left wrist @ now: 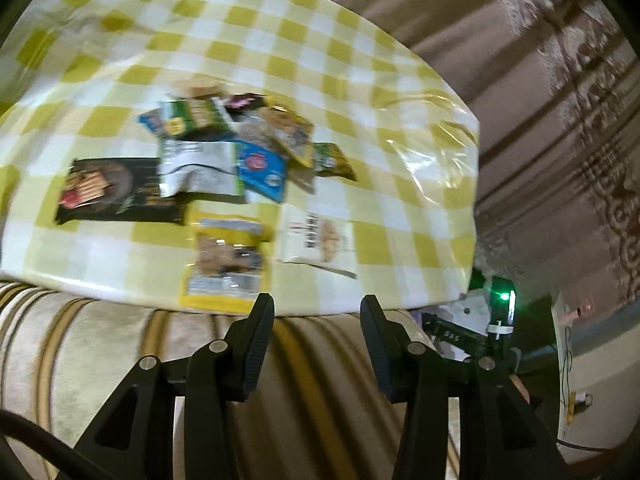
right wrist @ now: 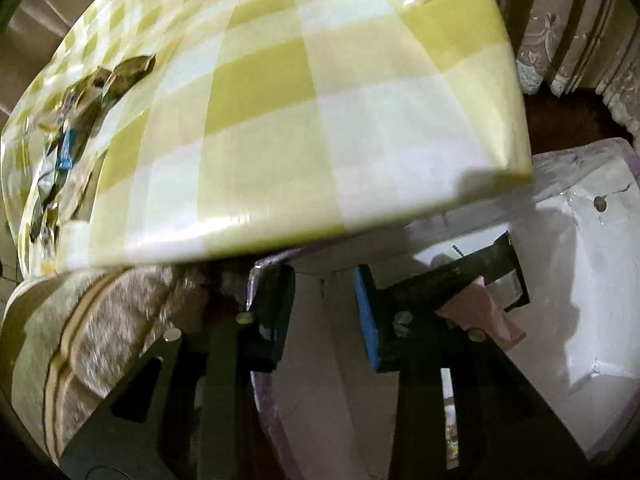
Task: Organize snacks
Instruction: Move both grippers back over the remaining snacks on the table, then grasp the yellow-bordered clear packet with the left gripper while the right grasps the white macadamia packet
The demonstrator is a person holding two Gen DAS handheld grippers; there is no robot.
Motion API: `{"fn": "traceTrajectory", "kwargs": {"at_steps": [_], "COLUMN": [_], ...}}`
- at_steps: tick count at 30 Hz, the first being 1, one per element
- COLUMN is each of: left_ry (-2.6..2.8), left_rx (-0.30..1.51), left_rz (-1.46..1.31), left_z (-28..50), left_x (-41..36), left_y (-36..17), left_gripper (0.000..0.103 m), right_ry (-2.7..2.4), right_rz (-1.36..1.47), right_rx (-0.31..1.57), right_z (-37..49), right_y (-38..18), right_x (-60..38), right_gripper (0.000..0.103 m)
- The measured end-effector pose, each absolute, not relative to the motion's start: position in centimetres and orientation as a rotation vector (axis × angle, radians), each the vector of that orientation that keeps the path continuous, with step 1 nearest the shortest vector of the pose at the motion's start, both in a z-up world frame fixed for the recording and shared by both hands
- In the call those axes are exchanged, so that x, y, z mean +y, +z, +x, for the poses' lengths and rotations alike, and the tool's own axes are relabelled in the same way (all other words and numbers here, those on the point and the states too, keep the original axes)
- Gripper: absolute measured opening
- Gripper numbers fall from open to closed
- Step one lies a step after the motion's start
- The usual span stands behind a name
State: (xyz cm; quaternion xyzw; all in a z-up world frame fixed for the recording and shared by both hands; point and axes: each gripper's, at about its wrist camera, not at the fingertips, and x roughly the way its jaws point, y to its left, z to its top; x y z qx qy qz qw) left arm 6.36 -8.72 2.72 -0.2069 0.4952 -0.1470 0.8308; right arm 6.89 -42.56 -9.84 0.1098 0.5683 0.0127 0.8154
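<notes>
A pile of snack packets point(left wrist: 224, 148) lies on a table with a yellow and white checked cloth point(left wrist: 280, 40). A black biscuit packet point(left wrist: 112, 192) lies at the left, a yellow packet point(left wrist: 226, 264) and a white packet point(left wrist: 316, 240) near the front edge. My left gripper point(left wrist: 318, 312) is open and empty, just short of the table's front edge. My right gripper point(right wrist: 324, 300) is open and empty, below the table's right corner, over a white box point(right wrist: 560, 280) with dark and pink items inside. The pile shows at the far left in the right wrist view point(right wrist: 68, 136).
A striped beige sofa point(left wrist: 100, 340) lies under the left gripper, in front of the table. Curtains point(left wrist: 560, 80) hang at the right. The other gripper with a green light point(left wrist: 500, 312) shows past the table's right corner.
</notes>
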Motion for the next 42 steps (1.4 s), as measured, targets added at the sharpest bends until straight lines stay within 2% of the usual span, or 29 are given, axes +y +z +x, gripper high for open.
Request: {"fn": "traceTrajectory", "kwargs": {"at_steps": [5,6,8,11,18,24,33,36,42], "left_ry": [-0.275,-0.272,-0.270,-0.261,-0.204,-0.176,-0.147,-0.138,-0.098], "left_rx": [1.056,1.057,1.062,1.074,1.134,1.182,1.243,1.269,1.299], "left_rz": [-0.478,-0.479,-0.484,-0.488,-0.439,-0.353,-0.246,-0.207,-0.093], "left_z": [6.3,6.3,6.3,6.4,7.7,9.5,12.6,13.4,14.7], "left_x": [-7.1,-6.9,-6.8,-6.5,-6.4,-7.0,-8.8,-9.7,-11.7], "left_y": [2.1,2.0,2.0,1.6,0.6,-0.4,-2.0,-2.7,-3.6], "left_gripper": [0.054,0.054,0.057,0.059,0.062,0.065,0.068,0.069,0.070], "right_ry": [0.010,0.011,-0.027,-0.029,-0.015,0.108,0.262,0.291,0.326], "right_rz": [0.233,0.231,0.199,0.217,0.200,0.083,-0.089,-0.144,-0.231], "right_rx": [1.223,1.223,1.230,1.220,1.148,1.074,1.040,1.032,1.040], "right_z": [7.2,7.1,6.4,4.9,2.8,5.1,6.8,6.9,7.1], "right_y": [-9.6,-9.4,-8.6,-7.4,-2.8,-0.4,-0.5,-0.8,-1.5], "right_x": [-42.3,-42.0,-41.9,-42.3,-41.2,-35.7,-28.6,-27.5,-25.7], "right_gripper": [0.037,0.042,0.062,0.071,0.073,0.084,0.084,0.088,0.088]}}
